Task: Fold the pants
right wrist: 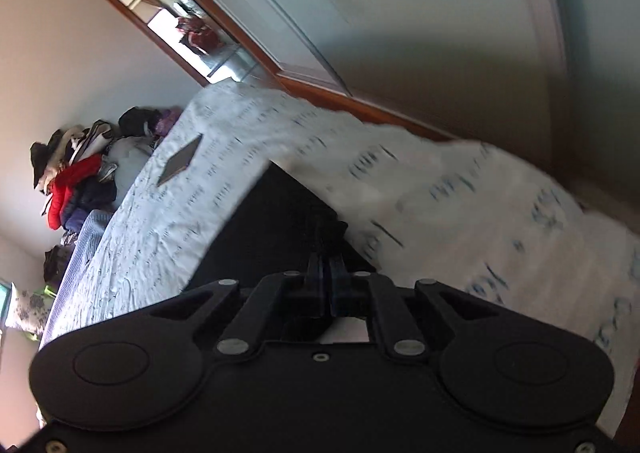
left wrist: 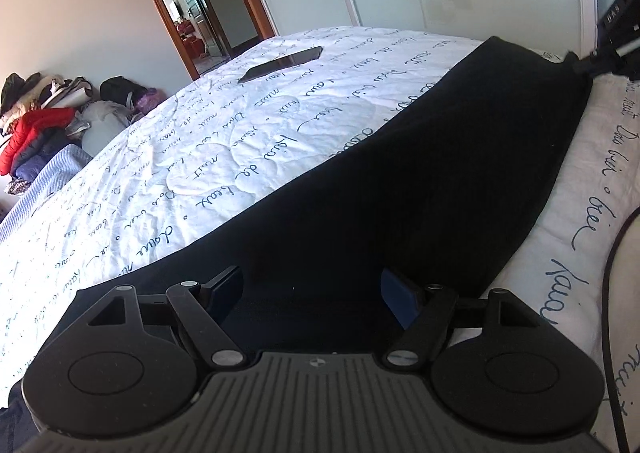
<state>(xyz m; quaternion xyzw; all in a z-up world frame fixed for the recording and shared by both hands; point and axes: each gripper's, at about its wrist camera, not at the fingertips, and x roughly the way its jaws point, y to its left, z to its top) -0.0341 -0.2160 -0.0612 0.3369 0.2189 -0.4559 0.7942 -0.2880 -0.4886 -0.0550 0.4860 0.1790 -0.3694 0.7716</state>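
**Black pants stretched across the lettered bedspread, one corner pinched**

Left gripper (left wrist: 312, 293) sits low over the near end of the black pants (left wrist: 400, 181), its jaws standing wide with dark cloth lying below and between them; whether the pads touch the fabric cannot be told; nothing is clamped. Pants run as a long dark band across the white quilt (left wrist: 208, 157) printed with blue handwriting, from the near edge away toward the far right; at that far corner the right gripper (left wrist: 584, 65) meets the cloth. Seen from the right wrist, the right gripper's (right wrist: 329, 253) jaws are pressed together on a bunched fold of the pants (right wrist: 280, 221); the picture is tilted and blurred. Beyond, a dark phone (left wrist: 280, 63) lies flat on the quilt, well apart from the pants; a pile of clothes (left wrist: 44, 113) sits against the wall beside the bed; an open doorway (left wrist: 192, 13) shows behind.
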